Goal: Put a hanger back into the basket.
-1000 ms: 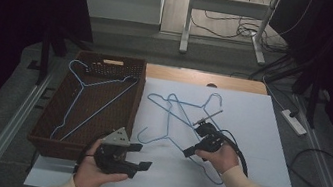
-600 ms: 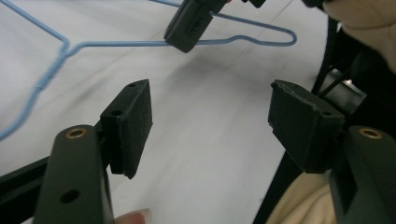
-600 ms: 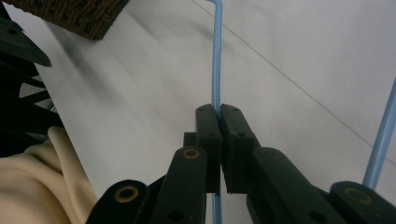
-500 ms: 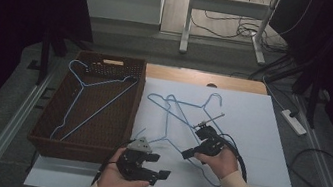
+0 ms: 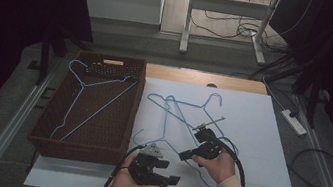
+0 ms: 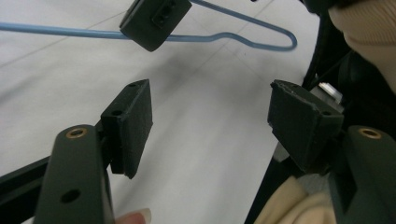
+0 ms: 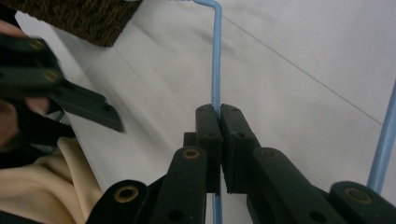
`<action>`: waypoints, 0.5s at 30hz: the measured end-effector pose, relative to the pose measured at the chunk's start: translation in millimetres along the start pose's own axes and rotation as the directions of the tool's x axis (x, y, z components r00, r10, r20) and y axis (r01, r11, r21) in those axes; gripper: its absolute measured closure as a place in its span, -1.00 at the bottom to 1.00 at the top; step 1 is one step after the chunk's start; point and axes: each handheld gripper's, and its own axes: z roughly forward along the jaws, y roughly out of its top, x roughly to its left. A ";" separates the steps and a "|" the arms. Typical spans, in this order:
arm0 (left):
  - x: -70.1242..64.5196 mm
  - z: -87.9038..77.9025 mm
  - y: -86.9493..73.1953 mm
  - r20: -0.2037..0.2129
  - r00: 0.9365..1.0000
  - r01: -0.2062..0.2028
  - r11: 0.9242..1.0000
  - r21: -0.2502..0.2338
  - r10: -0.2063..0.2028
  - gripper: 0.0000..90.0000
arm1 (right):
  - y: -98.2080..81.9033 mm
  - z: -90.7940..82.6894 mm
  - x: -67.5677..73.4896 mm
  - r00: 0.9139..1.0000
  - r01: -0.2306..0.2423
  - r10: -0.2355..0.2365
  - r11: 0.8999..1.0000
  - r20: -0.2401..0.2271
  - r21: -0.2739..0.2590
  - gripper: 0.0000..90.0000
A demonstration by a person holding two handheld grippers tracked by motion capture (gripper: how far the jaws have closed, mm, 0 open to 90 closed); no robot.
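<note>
Hanger wire point(image 7: 216, 56) between pads (right claw point(image 7: 219, 112))

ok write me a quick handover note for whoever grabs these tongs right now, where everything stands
Right tongs: shut on the wire of a blue hanger that lies on the white table cover, among the loose hangers there.
Left tongs: open, nothing between the pads, near the front edge of the table, close to the right hand.
Wicker basket: at the left of the table, with one blue hanger in it.
Done: one hanger is in the basket.
Left: the pile on the cover looks like at least two tangled hangers; probably free the gripped one, using the left tongs as needed, and move it to the basket, then the rest.
</note>
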 end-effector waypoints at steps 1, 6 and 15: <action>1.2 3.9 0.1 0.007 1.000 0.021 1.000 -0.005 -0.021 -0.30 | -0.3 -0.1 0.3 1.000 -0.001 0.001 1.000 -0.001 -0.004 0.94; 4.1 15.4 1.5 0.009 0.997 0.082 0.996 -0.045 -0.082 -0.28 | -3.1 -1.3 3.9 1.000 -0.006 0.006 0.999 0.001 -0.053 0.94; 7.4 26.6 2.5 0.004 0.987 0.159 0.982 -0.100 -0.160 -0.25 | -7.0 2.0 5.6 1.000 -0.019 0.018 0.994 -0.014 -0.112 0.94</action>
